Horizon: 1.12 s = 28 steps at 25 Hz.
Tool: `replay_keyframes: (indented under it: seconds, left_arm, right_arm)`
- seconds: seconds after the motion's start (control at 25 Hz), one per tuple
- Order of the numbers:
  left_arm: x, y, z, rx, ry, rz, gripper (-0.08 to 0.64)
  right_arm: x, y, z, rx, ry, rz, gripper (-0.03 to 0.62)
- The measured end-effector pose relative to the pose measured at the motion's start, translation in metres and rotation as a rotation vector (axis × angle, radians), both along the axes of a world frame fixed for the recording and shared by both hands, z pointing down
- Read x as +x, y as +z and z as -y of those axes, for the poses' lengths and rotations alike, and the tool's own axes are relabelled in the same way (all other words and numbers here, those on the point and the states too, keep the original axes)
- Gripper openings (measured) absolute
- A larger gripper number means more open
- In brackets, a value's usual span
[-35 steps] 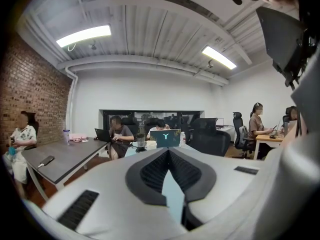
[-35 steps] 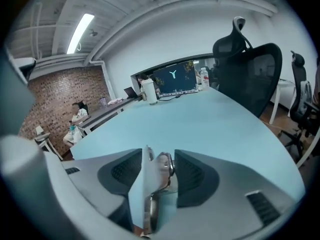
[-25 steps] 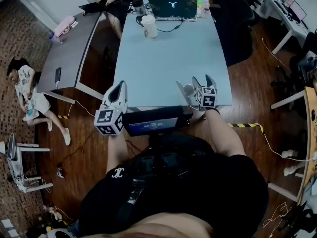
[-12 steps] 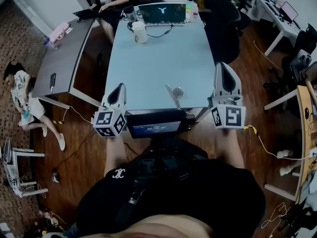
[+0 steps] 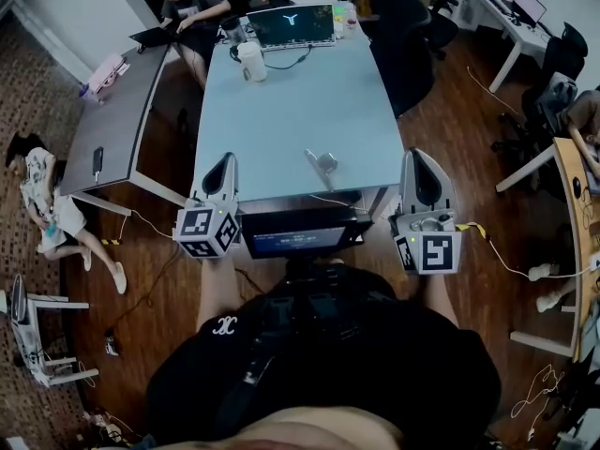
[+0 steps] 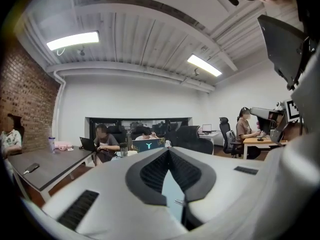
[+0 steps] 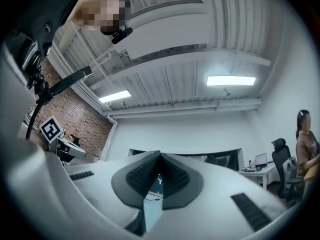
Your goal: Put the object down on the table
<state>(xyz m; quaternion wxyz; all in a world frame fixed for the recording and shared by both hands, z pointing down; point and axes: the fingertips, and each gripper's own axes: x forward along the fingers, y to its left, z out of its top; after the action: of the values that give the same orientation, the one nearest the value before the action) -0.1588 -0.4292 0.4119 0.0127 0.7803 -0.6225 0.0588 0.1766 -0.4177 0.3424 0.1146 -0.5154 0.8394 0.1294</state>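
Observation:
A small silvery object (image 5: 322, 164) lies on the pale blue table (image 5: 291, 111), close to its near edge, with nothing touching it. My right gripper (image 5: 419, 155) hovers off the table's near right corner, to the right of the object and apart from it; in the right gripper view its jaws (image 7: 160, 155) are shut with nothing between them. My left gripper (image 5: 225, 158) hangs at the table's near left corner, also shut and empty, as the left gripper view (image 6: 168, 151) shows.
A laptop (image 5: 294, 24) and a white cup (image 5: 251, 61) stand at the table's far end, where people sit. A grey desk (image 5: 122, 111) with a phone (image 5: 97, 162) is at left. Dark chairs (image 5: 403, 45) stand to the right. A person sits on the floor (image 5: 42, 190).
My right gripper was open over the table beside the silvery object; it has pulled back off the near right corner and shut empty. The object stays on the table. The left gripper barely moved.

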Motion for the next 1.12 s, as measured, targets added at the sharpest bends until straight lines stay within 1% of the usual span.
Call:
replay_keyframes:
  seconds: [0.08, 0.16, 0.24, 0.36, 0.48, 0.64, 0.76, 0.88, 0.96, 1.04, 1.12]
  left_arm:
    - [0.004, -0.005, -0.016, 0.016, 0.017, 0.007, 0.002]
    - [0.005, -0.008, -0.040, 0.029, 0.033, 0.014, 0.002]
    - [0.001, -0.007, -0.074, 0.035, 0.042, 0.022, 0.002]
    - [-0.005, -0.002, -0.144, 0.031, 0.050, 0.026, 0.002]
    - [-0.020, 0.012, -0.223, 0.008, 0.032, 0.019, 0.002]
    - [-0.047, 0.027, -0.319, -0.025, -0.005, -0.015, 0.002]
    - [-0.052, 0.027, -0.373, -0.037, -0.006, -0.021, 0.002]
    - [-0.047, 0.021, -0.412, -0.026, 0.008, -0.027, 0.002]
    - [-0.042, 0.012, -0.430, -0.011, 0.024, -0.024, 0.002]
    - [-0.038, 0.006, -0.443, 0.002, 0.037, -0.012, 0.002]
    - [-0.036, 0.004, -0.451, 0.010, 0.040, -0.012, 0.002]
  right_arm:
    - [0.001, 0.006, -0.018, -0.025, 0.002, 0.006, -0.023]
    - [-0.001, 0.005, -0.042, -0.012, 0.012, 0.007, -0.021]
    - [-0.006, 0.002, -0.073, 0.009, 0.022, 0.024, -0.021]
    - [-0.013, 0.013, -0.137, -0.012, 0.032, 0.049, -0.021]
    - [-0.022, 0.026, -0.211, -0.042, 0.041, 0.073, -0.021]
    - [-0.049, 0.033, -0.305, -0.064, 0.000, 0.048, -0.020]
    - [-0.055, 0.027, -0.360, -0.060, -0.011, 0.034, -0.020]
    - [-0.050, 0.022, -0.399, -0.079, 0.009, 0.037, -0.020]
    - [-0.049, 0.013, -0.421, -0.060, 0.013, 0.033, -0.020]
    - [-0.047, 0.005, -0.435, -0.039, 0.020, 0.033, -0.020]
    - [-0.041, 0.004, -0.441, -0.040, 0.039, 0.036, -0.020]
